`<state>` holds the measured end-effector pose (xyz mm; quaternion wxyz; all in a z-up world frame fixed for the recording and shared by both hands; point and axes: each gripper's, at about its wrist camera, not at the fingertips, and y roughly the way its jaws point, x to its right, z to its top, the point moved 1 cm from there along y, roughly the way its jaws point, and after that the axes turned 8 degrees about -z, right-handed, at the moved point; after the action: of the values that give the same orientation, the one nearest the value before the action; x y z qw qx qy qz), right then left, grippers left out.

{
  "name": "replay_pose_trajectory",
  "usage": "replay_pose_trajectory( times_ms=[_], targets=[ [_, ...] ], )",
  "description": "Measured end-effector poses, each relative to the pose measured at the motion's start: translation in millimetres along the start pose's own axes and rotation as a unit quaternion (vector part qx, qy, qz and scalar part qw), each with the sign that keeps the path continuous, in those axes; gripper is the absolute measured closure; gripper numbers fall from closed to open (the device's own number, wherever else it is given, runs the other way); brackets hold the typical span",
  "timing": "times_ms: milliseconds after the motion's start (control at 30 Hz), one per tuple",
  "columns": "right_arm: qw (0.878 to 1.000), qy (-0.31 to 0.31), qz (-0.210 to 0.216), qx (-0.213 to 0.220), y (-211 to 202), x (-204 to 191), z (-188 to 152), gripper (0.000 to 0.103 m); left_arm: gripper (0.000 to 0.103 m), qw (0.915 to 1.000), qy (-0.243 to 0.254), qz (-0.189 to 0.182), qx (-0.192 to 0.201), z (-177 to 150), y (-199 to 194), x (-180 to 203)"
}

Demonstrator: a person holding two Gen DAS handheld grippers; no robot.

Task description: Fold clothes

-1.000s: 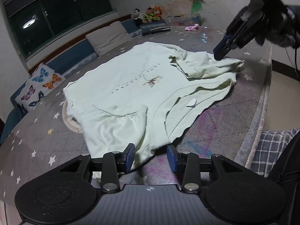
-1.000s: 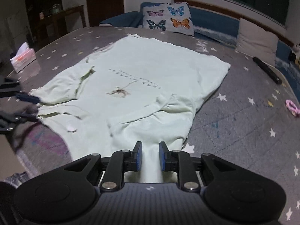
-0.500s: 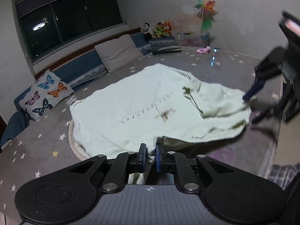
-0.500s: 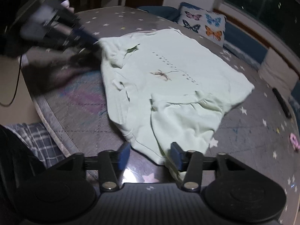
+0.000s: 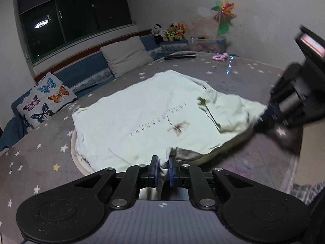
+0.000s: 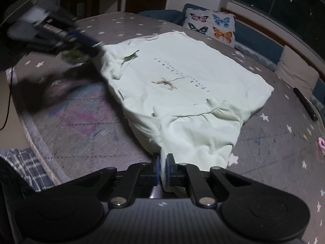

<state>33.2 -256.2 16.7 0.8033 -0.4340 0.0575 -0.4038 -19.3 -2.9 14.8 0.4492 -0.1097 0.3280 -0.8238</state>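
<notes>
Gripping a fold of the pale green sweatshirt (image 5: 146,118), the left tongs (image 5: 161,169) stand nearly closed in the left wrist view, cloth pinched between the blue pads; a second ago they gaped apart at the garment's edge. The sweatshirt lies spread on the star-patterned bench (image 5: 40,152), and its near edge, flat then, now lifts off the surface. At far right, the right tongs (image 5: 268,114) bite the garment's other corner.

In the right wrist view, the right tongs (image 6: 161,170), wide open half a second ago, have just clamped tight on the sweatshirt's (image 6: 182,93) near hem. The left tongs (image 6: 89,42), blurred, meet the far corner.
</notes>
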Motion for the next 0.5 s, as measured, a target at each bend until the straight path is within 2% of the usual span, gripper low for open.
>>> replay_pose_trajectory(
  times_ms=[133, 233, 367, 500],
  targets=[
    [1.000, 0.007, -0.010, 0.015, -5.0, 4.2, 6.0, 0.101, 0.084, 0.9998, 0.014, 0.012, -0.003, -17.3, -9.9, 13.5],
    [0.999, 0.013, -0.020, 0.031, -11.4, 9.5, 14.3, 0.101, 0.068, 0.9992, 0.020, 0.033, -0.001, -29.3, -16.7, 20.8],
    [0.998, 0.015, -0.030, 0.047, -18.5, 14.3, 27.2, 0.101, 0.055, 0.9986, 0.027, 0.046, 0.002, -40.0, -21.3, 24.0],
    [0.997, 0.014, -0.039, 0.060, -21.7, 18.9, 40.5, 0.101, 0.050, 0.9968, 0.055, 0.057, -0.003, -45.7, -14.7, 29.4]
  ],
)
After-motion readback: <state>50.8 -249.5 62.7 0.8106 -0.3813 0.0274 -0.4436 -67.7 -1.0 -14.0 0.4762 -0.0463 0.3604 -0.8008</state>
